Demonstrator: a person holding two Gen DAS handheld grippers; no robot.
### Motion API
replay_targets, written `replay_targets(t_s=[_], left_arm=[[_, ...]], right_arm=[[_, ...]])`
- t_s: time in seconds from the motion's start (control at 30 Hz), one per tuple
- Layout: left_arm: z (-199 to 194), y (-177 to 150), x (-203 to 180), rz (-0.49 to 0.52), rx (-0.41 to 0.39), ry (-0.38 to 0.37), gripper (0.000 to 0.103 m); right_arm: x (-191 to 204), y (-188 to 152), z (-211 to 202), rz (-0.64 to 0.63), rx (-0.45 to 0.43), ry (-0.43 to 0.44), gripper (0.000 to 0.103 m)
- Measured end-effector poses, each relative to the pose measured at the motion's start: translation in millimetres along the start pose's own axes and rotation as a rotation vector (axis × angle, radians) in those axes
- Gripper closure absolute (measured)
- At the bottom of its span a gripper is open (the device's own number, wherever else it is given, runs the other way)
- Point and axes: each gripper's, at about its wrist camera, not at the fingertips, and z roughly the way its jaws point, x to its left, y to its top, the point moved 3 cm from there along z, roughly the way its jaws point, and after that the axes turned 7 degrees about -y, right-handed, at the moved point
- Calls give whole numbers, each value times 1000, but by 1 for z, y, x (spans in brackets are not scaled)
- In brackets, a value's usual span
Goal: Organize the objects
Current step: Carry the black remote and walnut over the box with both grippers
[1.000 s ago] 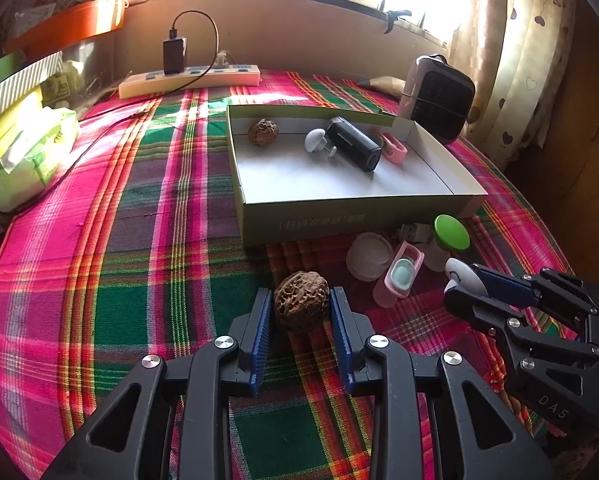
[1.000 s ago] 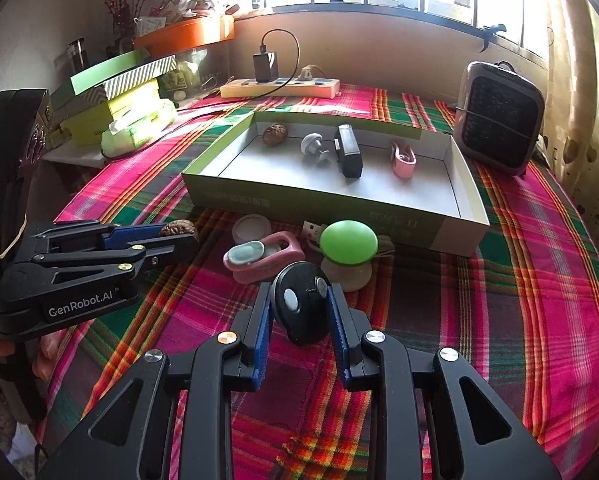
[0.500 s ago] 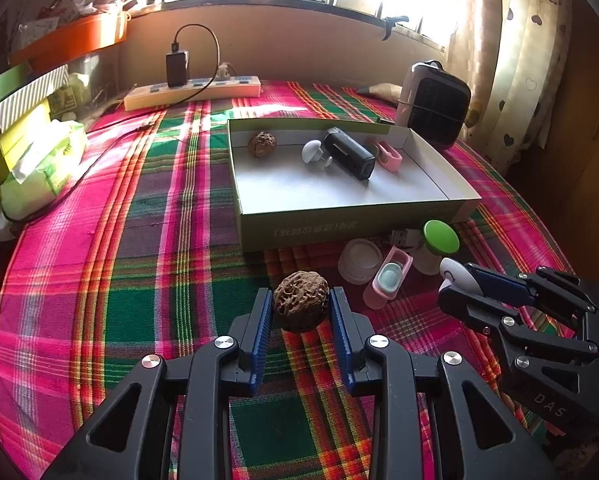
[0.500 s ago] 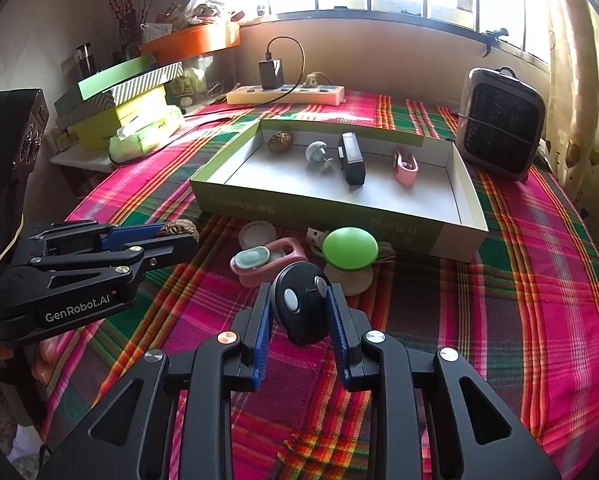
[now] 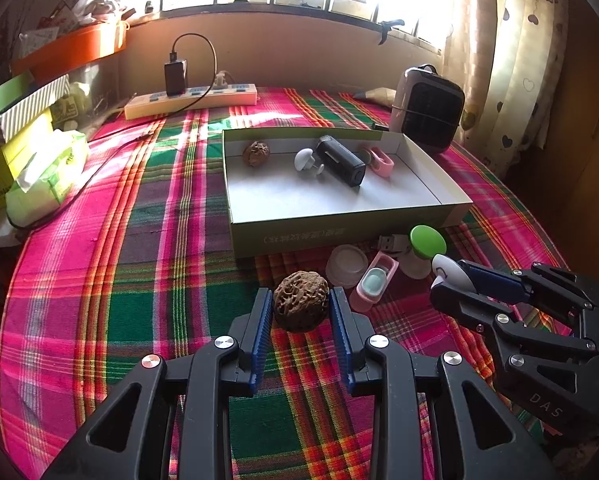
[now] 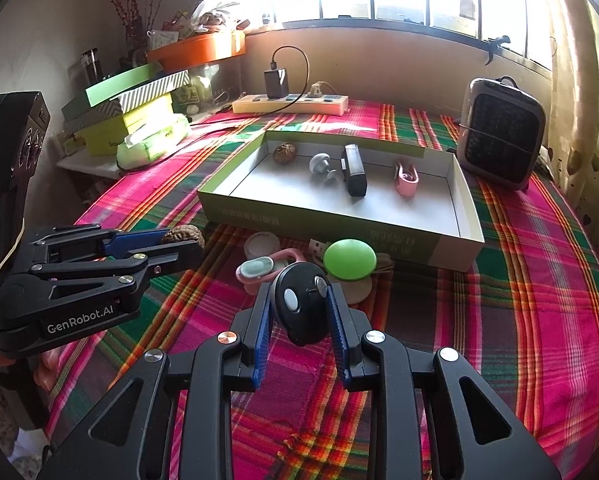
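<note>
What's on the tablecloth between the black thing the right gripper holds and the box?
In the right wrist view, a green-capped mushroom gadget, a pink case, a round white lid and a USB plug lie there.

Home room: plaid-clothed table (image 5: 139, 240), heart-print curtain (image 5: 511, 60), space heater (image 6: 499, 136).

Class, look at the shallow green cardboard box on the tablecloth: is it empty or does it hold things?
Not empty. The shallow green cardboard box holds a brown walnut, white mushroom-shaped piece, black rectangular device and pink clip.
</note>
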Motion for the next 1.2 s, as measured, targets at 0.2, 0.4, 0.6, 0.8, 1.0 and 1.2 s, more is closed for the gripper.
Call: replay_targets(t_s=[0.2,0.4,0.6,0.8,1.0,1.2], left_arm=[[-3,3,-5,8,-6,3,76],[-8,13,-7,11,-27,4,76],[-7,20,-8,13,-30,-3,76],[-2,31,-7,13,-35,-3,76],[6,42,-3,12,-37,1,76],[18,53,3,9,-29,5,76]], right_arm=[[-2,2,-3,3,-11,6,75],[-5,9,-10,6,-38,14,75],[-8,17,-12,-2,-57,24,75],[-9,31,-10,-19,-71,27,75],[-15,49,1,-40,-67,25,75],[-20,67,18,-62,-47,48,75]])
